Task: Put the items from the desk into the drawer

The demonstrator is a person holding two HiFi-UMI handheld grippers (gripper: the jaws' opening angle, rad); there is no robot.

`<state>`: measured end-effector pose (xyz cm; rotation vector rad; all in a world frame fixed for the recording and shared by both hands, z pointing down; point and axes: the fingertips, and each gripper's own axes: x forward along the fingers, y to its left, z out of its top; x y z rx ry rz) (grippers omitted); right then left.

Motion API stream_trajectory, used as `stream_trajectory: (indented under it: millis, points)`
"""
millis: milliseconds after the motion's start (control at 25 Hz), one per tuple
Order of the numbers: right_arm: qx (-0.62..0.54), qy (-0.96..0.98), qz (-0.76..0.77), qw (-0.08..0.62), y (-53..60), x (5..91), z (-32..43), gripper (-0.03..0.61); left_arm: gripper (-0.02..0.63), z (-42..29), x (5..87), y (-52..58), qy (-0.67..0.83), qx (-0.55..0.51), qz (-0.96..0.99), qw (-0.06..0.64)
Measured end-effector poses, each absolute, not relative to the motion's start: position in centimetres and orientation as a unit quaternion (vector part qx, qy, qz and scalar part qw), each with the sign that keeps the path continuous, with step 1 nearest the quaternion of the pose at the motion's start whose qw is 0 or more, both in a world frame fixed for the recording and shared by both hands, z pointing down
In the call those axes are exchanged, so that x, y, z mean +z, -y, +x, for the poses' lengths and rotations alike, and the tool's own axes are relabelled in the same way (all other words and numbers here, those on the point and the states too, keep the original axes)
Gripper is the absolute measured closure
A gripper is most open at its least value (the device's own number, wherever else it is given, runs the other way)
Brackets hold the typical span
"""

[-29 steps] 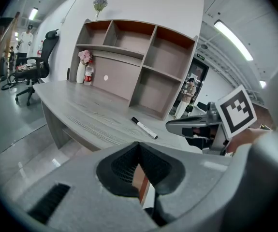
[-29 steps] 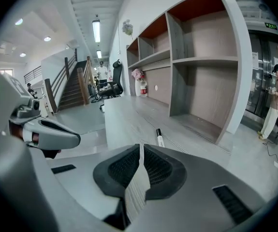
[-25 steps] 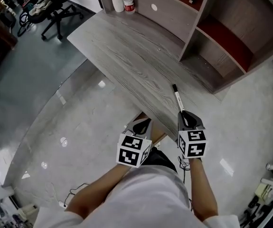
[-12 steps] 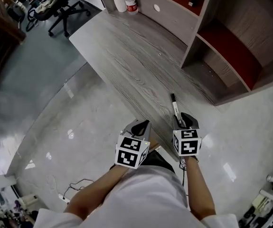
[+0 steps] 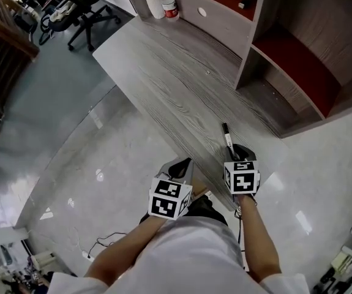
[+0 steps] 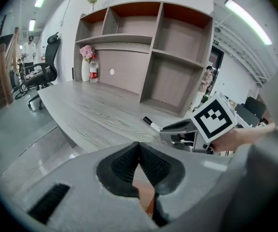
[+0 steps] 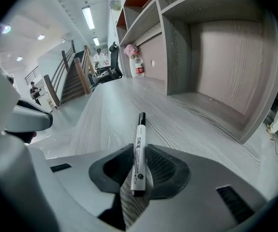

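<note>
Grips a marker (image 5: 227, 138) in the right gripper (image 5: 234, 155) at the desk (image 5: 163, 72) edge, tip toward 12 o'clock. Left gripper (image 5: 182, 165) at 9 o'clock, clenched empty, seemingly off the edge.

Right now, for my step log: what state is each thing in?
Right gripper: shut on the marker.
Left gripper: shut, empty.
Marker: capped, clamped near its rear end, cap pointing away.
Bottle: upright at the far end of the desk.
Vase: upright beside the bottle, holding flowers.
</note>
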<state>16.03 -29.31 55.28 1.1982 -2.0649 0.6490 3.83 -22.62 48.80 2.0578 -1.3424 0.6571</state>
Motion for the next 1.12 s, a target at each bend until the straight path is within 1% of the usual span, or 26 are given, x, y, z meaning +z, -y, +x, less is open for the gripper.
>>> stream_trajectory:
  millis: [40, 120, 640, 840, 1120]
  points:
    - [0.246, 0.788, 0.460, 0.327, 29.3, 55.2, 16.1, 0.514, 0.612, 3.7, 48.8, 22.5, 0.503, 0.248, 0.774, 0.293]
    - [0.247, 0.786, 0.464, 0.325, 29.1, 55.1, 16.0, 0.521, 0.612, 3.3, 48.8, 22.3, 0.499, 0.250, 0.776, 0.292]
    - [0.262, 0.752, 0.526, 0.297, 25.6, 53.7, 13.1, 0.526, 0.612, -1.2, 49.4, 21.2, 0.446, 0.250, 0.811, 0.285]
    - [0.265, 0.740, 0.553, 0.278, 24.1, 52.7, 11.0, 0.526, 0.612, -3.3, 49.5, 21.0, 0.420, 0.249, 0.826, 0.282]
    - [0.264, 0.726, 0.581, 0.256, 21.4, 51.9, 7.7, 0.526, 0.612, -4.2, 49.7, 21.0, 0.373, 0.246, 0.854, 0.267]
